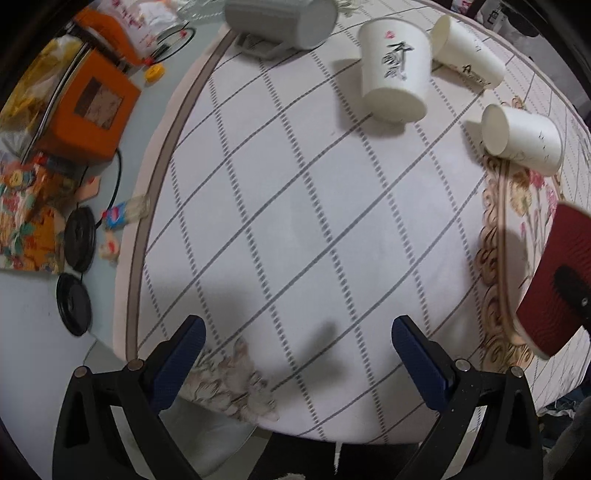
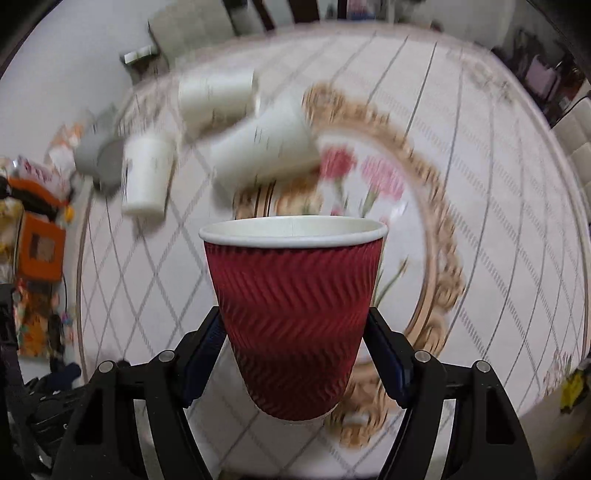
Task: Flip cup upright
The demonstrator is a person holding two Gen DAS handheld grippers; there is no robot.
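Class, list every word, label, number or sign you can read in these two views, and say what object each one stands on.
No text here reads with certainty.
Upside-down white paper cup: black brush-style characters under a small pink mark, not legible.
Tipped white cup: dark marks, too small.
Lying white cup: faint specks, unreadable.
Pink-and-white packet: red print, blurred.
Red ribbed cup: no text showing.

Soft indoor light, fisheye bending at edges; right wrist view motion-blurred.

Round table under a patterned cloth

The tablecloth (image 1: 295, 206) is white, grid-lined, with floral medallion; an orange box (image 1: 88, 110) sits beside it on grey surface.
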